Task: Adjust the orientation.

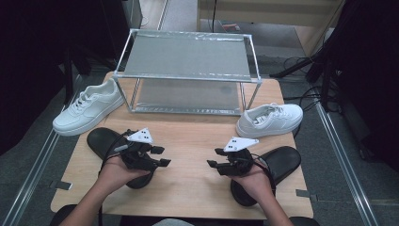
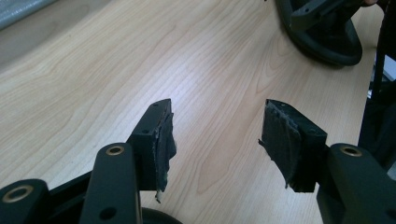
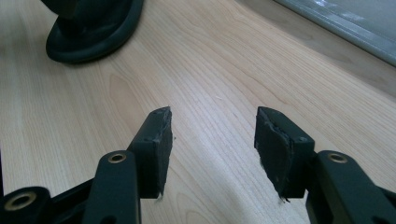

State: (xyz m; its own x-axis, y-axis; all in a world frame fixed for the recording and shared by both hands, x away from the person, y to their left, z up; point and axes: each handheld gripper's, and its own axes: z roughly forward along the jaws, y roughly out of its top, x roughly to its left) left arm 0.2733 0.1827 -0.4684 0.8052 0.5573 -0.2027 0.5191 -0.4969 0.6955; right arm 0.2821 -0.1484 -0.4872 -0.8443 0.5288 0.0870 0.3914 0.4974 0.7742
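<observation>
Black slippers (image 1: 101, 141) (image 1: 282, 160) lie on the desk (image 1: 193, 141) under our hands, one each side. Left gripper (image 1: 162, 156) and right gripper (image 1: 215, 158) face each other above bare wood, both released, holding nothing.

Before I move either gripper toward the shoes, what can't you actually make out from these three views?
- left black slipper: high view, its near end is hidden under the left gripper and hand.
- right black slipper: high view, its near half is covered by the right gripper and hand; left gripper view, cut by the top edge.
- rack: lower shelf blurred behind the top shelf.
- Both white sneakers: lace detail too small.
</observation>
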